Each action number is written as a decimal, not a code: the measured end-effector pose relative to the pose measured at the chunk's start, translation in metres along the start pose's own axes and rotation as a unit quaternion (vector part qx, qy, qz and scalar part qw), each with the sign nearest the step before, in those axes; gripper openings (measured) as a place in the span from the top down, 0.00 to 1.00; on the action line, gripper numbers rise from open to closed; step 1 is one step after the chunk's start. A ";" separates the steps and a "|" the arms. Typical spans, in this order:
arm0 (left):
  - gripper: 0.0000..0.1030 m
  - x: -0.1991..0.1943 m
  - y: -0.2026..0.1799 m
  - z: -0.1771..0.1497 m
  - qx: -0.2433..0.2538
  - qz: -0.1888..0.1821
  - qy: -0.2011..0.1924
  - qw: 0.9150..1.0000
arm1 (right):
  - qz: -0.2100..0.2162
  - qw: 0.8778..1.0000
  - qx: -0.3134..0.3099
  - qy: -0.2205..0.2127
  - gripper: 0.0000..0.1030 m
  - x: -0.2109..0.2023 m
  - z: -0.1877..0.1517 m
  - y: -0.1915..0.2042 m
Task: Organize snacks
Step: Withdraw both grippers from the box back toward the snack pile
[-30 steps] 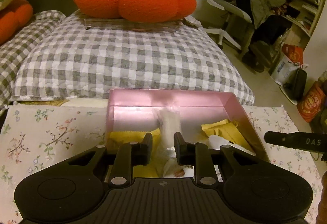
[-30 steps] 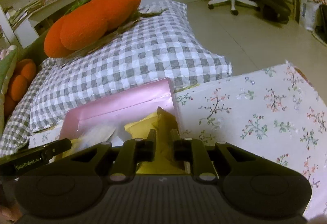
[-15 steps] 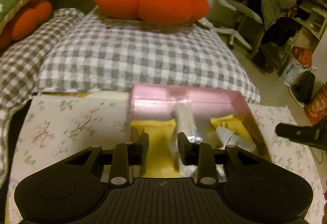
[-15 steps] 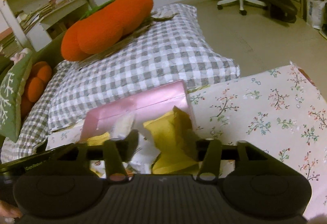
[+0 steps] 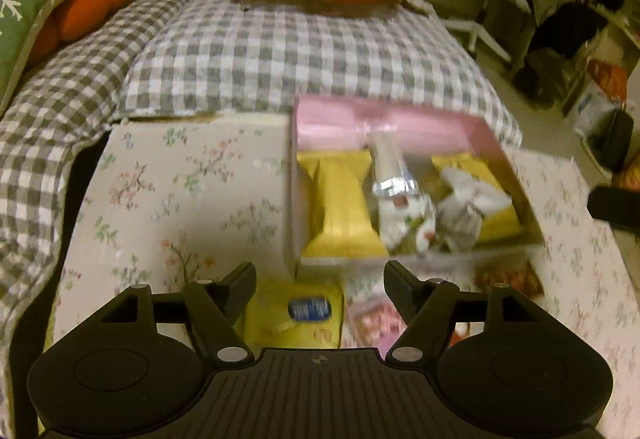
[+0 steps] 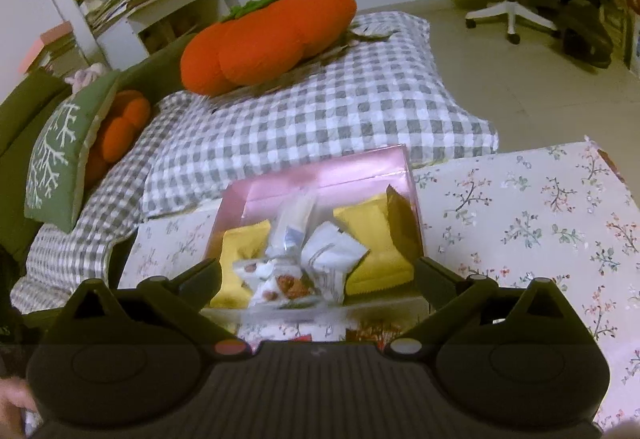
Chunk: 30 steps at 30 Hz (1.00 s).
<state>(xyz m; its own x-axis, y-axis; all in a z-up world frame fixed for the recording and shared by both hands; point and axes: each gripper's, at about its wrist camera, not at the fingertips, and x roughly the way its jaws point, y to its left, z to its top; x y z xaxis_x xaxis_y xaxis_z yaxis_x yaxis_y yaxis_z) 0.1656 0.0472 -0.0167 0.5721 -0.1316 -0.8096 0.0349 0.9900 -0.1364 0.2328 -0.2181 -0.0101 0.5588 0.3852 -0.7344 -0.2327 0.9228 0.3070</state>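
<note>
I hold two grippers above a table covered in a floral cloth [image 5: 168,199], and I use the pink box [image 5: 384,119] as my landmark.

Left of the box, the cloth lies bare. My left gripper [image 5: 320,279] hovers just in front of the box's near left corner, its two fingers spread wide with nothing between them. Below that gap, just in front of the box, lies one yellow packet with a blue label [image 5: 296,315], and to its right one pink-patterned packet [image 5: 376,319], blurred.

Inside the box I count, from left to right: one yellow packet [image 5: 340,207] against the left wall, one long silvery packet [image 5: 390,171] in the middle reaching toward the back wall, two white crinkled packets [image 5: 404,215] in front of it, and another yellow packet [image 5: 496,191] along the right wall. Seen from my right wrist, one brown-gold packet [image 6: 400,227] stands on edge against the right wall. Some wrappers overlap, so the white count is uncertain.

My right gripper [image 6: 318,273] hangs over the near edge of the box, its two fingers also wide apart and holding nothing.

Behind the box sits one grey checked pillow [image 6: 320,119] with one large orange pumpkin cushion [image 6: 268,39] on top. Far left of the box are one green cushion [image 6: 60,143] and one smaller orange cushion [image 6: 120,123].
</note>
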 end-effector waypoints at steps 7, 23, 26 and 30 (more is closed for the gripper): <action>0.22 -0.004 -0.021 -0.027 -0.003 -0.043 0.033 0.999 | -0.044 0.997 -0.034 0.052 0.01 0.012 -0.015 0.002; 0.21 0.006 -0.043 -0.051 0.000 -0.063 0.079 0.995 | -0.081 0.989 -0.047 0.116 0.08 0.030 -0.029 -0.011; 0.21 0.003 -0.059 -0.067 0.028 -0.077 0.098 0.992 | -0.081 0.989 -0.050 0.116 0.09 0.030 -0.029 -0.010; 0.21 0.008 -0.075 -0.083 0.068 -0.066 0.115 0.989 | -0.082 0.986 -0.060 0.133 0.11 0.035 -0.032 -0.008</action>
<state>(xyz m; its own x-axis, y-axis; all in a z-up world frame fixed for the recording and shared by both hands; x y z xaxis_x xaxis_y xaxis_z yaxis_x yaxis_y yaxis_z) 0.0999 -0.0327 -0.0601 0.3545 -0.2525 -0.9003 0.2157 0.9590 -0.1840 0.2292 -0.2121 -0.0577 0.3719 0.2031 -0.9058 -0.2577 0.9600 0.1095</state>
